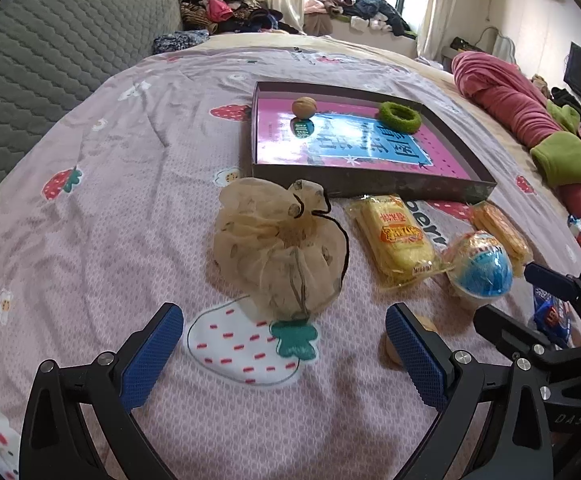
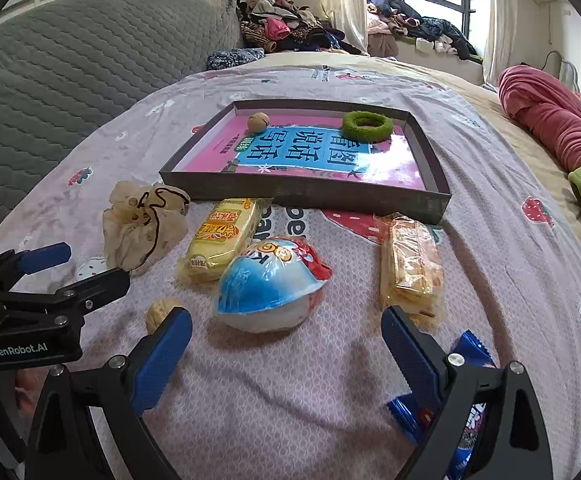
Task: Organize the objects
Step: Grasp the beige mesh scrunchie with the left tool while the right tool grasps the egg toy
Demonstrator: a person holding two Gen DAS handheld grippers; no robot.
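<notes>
A dark shallow box (image 1: 370, 186) (image 2: 302, 194) lies on the bed with a pink book, a walnut (image 1: 303, 107) (image 2: 258, 122) and a green ring (image 1: 399, 117) (image 2: 366, 126) inside. In front of it lie a beige mesh pouch (image 1: 278, 248) (image 2: 142, 224), a yellow snack pack (image 1: 394, 236) (image 2: 222, 238), a blue-topped cup snack (image 1: 480, 268) (image 2: 270, 284), a wafer pack (image 1: 498, 230) (image 2: 410, 264), a loose walnut (image 1: 390, 344) (image 2: 160, 312) and a blue wrapper (image 1: 550, 314) (image 2: 466, 420). My left gripper (image 1: 284, 354) is open, just short of the pouch. My right gripper (image 2: 286, 354) is open, just short of the cup snack.
A pink strawberry-print sheet (image 1: 110, 240) covers the bed. A grey quilted headboard (image 1: 50, 60) stands at the left. A rolled red and green blanket (image 1: 530, 120) lies at the right. Piled clothes (image 1: 230, 4) sit by the window at the back.
</notes>
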